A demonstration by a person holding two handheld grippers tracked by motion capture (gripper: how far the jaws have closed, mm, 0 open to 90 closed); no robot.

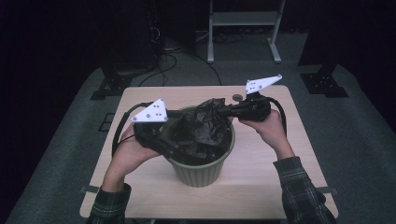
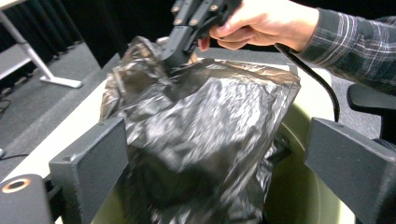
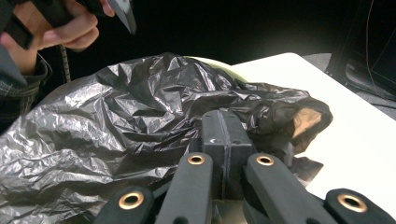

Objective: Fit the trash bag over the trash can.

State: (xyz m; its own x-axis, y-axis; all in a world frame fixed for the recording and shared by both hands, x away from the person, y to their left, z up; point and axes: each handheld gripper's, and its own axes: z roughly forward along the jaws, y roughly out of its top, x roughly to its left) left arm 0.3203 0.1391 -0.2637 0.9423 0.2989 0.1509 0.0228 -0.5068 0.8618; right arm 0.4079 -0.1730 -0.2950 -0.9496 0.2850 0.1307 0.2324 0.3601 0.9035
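A pale green bin stands mid-table with a crumpled black plastic bag rising out of it. My right gripper comes in from the right and is shut on the bag's upper edge; the right gripper view shows its jaws pressed together with the film pinched between them. In the left gripper view that same grip holds the bag's top up. My left gripper is at the bin's left rim, open, its jaws spread wide either side of the bag above the bin's inner wall.
The wooden table has bare room in front of and beside the bin. A small round disc lies near the far edge. A white metal stand and black stands with cables are on the floor behind.
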